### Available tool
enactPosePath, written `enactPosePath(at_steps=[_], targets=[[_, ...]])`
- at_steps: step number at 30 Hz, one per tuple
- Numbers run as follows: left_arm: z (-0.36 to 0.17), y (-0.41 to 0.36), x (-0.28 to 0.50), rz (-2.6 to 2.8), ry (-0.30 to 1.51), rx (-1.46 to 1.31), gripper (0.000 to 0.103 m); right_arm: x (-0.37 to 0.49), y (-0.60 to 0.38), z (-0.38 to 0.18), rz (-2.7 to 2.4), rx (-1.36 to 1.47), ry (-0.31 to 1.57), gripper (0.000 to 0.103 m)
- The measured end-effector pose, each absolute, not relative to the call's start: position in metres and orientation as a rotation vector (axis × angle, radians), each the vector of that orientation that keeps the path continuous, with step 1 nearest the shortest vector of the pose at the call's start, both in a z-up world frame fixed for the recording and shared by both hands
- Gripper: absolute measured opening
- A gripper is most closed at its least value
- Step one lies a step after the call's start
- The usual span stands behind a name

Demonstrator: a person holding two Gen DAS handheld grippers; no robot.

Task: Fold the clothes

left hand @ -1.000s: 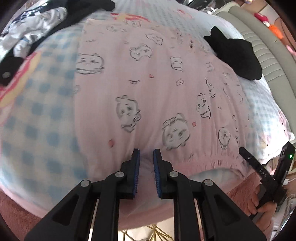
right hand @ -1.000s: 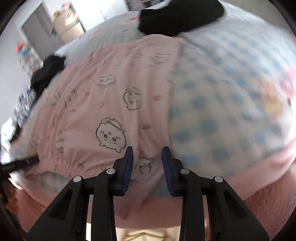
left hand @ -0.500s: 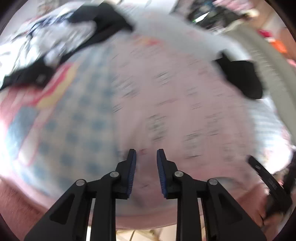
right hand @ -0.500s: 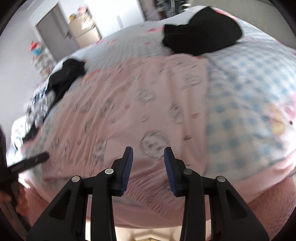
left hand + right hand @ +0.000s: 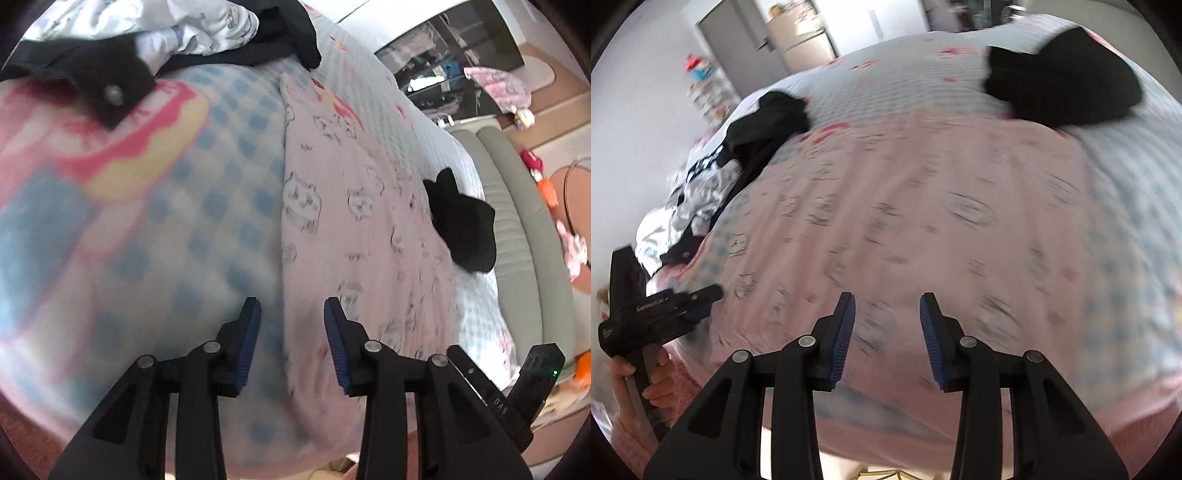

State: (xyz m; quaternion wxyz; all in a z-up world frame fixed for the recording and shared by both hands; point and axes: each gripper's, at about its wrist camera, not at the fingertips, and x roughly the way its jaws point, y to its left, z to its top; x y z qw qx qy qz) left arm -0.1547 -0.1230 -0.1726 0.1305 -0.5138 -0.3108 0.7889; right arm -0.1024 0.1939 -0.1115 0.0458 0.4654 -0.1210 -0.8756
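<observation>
Pink printed garment (image 5: 905, 221) lies flat beneath both parted, empty grippers.

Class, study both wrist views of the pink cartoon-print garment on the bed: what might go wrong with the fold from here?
1. Both the left gripper and right gripper have just been opening, with nothing clamped; the pink cartoon-print garment may settle crooked.
2. The black folded garment touches its far corner and might snag.

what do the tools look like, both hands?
Both alike: left tool and right tool have black angular plastic fingers with triangular cutouts, silver pivot screws and ribbed blue pads. The right tool's body shows white lettering and a green light. No cables or sleeves visible.
</observation>
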Motion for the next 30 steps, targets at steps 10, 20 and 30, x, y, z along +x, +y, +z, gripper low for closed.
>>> enactPosePath(at_steps=[10,20,30], targets=[[-0.173,-0.12,-0.174,2.408,-0.678,-1.524,0.003,-0.138,0.155,-0.148,-2.636,1.528,-0.29,0.037],[-0.168,-0.147,-0.148,2.421,-0.911,-1.502,0.008,-0.117,0.196,-0.141,-2.701,1.553,-0.371,0.037],[-0.18,-0.108,-0.131,2.276,-0.801,-1.558,0.013,-0.097,0.172,-0.151,-2.658,1.529,-0.315,0.043]])
